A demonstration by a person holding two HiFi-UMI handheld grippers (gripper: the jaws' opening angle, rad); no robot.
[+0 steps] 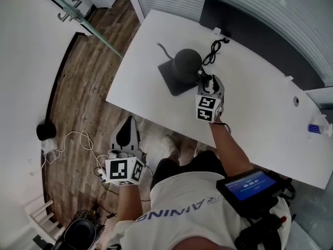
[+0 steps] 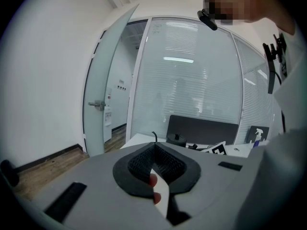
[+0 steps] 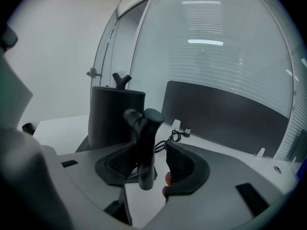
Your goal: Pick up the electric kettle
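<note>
The kettle [image 1: 186, 61] is sitting on its dark square base [image 1: 170, 81] near the left edge of the bench [image 1: 250, 108]. The right gripper [image 1: 207, 81] is hovering at its 5 o'clock with jaws spread wide. The upright handle [image 3: 144, 143] is standing between them, hugging the left pad rather than the middle. That's the worry: on closing from here, I'd judge one pad is going to meet the handle first and be shoving or twisting the kettle on its base. The handle is looking smooth and round, so the body may be swinging or slipping on the lift. The cord [image 1: 212, 51] is curling at the kettle's 1 o'clock; whether it's joined to the base I can't tell, but it could be dragging. The left gripper [image 1: 127, 126], pinched shut and empty, is hanging off the bench at 7 o'clock, steadying nothing.
</note>
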